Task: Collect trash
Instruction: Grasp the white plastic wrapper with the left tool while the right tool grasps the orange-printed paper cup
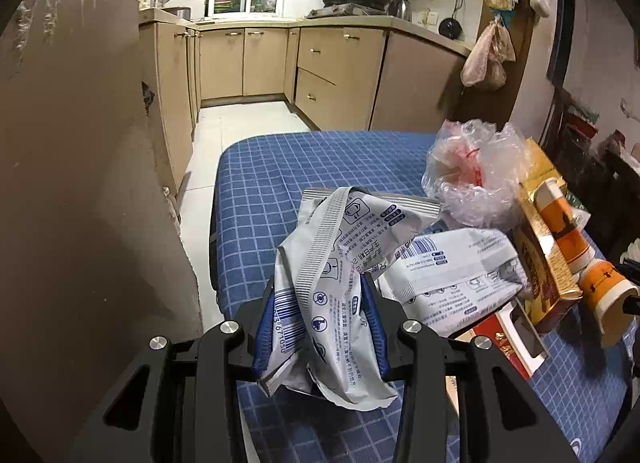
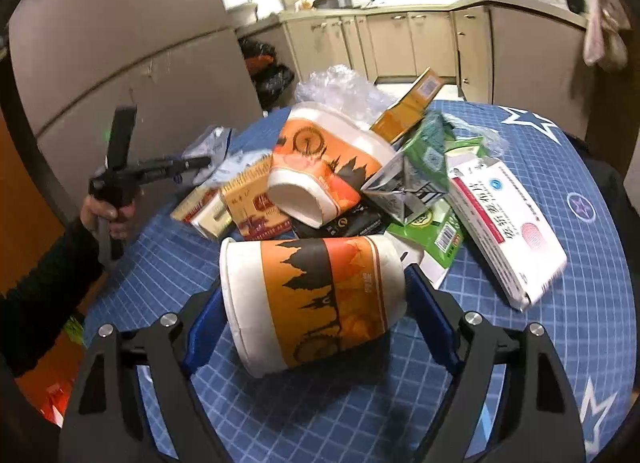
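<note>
My left gripper (image 1: 320,327) is shut on a crumpled white wrapper (image 1: 332,263) with blue print, held above the blue checked table (image 1: 260,183). A second white wrapper (image 1: 452,275) lies just to its right. My right gripper (image 2: 316,319) is shut on an orange-and-white paper cup (image 2: 316,295) lying on its side, at the near edge of the trash pile. Behind it lie a second orange cup (image 2: 324,171), a white medicine box (image 2: 504,231), green packets (image 2: 432,231), red-and-gold boxes (image 2: 248,203) and a clear plastic bag (image 2: 340,87). The left gripper also shows in the right wrist view (image 2: 196,163).
A brown cabinet wall (image 1: 80,183) stands close on the left. The kitchen floor (image 1: 240,119) and beige cupboards (image 1: 328,75) lie beyond the table. A yellow box (image 1: 540,263) and the plastic bag (image 1: 472,175) sit at the table's right. Black bags (image 2: 268,71) lie on the floor.
</note>
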The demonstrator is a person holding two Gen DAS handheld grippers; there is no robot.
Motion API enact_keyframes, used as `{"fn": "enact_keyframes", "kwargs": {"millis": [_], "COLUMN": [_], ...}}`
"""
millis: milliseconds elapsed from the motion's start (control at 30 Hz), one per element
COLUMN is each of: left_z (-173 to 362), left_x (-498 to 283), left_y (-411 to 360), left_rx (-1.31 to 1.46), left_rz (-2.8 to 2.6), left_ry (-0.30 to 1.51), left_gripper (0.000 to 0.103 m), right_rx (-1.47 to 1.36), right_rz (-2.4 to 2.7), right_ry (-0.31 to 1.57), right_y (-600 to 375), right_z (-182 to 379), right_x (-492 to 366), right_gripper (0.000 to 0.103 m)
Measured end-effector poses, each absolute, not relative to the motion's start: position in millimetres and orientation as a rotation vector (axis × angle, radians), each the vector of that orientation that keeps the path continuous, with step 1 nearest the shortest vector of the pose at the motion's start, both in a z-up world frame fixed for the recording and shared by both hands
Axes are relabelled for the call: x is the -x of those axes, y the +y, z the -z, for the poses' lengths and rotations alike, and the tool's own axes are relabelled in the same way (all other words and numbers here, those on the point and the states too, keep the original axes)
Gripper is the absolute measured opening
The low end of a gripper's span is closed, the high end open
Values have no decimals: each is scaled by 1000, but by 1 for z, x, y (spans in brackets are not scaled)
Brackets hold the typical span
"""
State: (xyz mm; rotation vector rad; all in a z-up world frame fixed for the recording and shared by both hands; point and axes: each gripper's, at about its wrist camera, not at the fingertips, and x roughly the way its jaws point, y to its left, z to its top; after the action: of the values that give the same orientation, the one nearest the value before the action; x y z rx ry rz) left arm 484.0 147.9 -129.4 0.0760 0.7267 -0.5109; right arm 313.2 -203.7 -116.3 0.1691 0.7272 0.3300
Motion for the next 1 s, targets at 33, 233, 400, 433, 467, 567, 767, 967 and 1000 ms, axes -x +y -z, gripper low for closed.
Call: {"fn": "enact_keyframes", "kwargs": {"millis": [33, 233, 400, 433, 467, 567, 767, 967, 1000], "left_z": [128, 115, 107, 103, 100, 86, 63, 46, 44], "left_x": [-483, -472, -461, -457, -454, -438, -398, -352, -342], "left_y": [149, 156, 153, 153, 153, 155, 147, 126, 120], "left_rx": [-72, -57, -92, -98, -100, -100, -94, -78, -86], "left_rz": [510, 498, 459, 447, 439, 402, 318, 250, 242], "left_ry": [725, 702, 700, 694, 689, 670, 655, 653, 644], "left_gripper": [41, 41, 41, 41, 41, 41, 41, 41, 41], "right_rx": [-171, -177, -191, -191, -191, -185, -175, -152, -150], "right_rz": [-329, -302, -278, -275, -272, -267, -257, -246, -248], "right_ry": [723, 713, 707, 704, 698, 682, 664, 637, 634], "right_y": [-205, -212, -216, -216, -216, -215, -213, -208, -207], "right_z": [114, 111, 110, 108, 105, 98, 88, 74, 72], "right_x": [-311, -307, -299, -298, -295, -287, -271, -249, -246], "right_gripper": [78, 76, 76, 76, 76, 76, 76, 75, 75]}}
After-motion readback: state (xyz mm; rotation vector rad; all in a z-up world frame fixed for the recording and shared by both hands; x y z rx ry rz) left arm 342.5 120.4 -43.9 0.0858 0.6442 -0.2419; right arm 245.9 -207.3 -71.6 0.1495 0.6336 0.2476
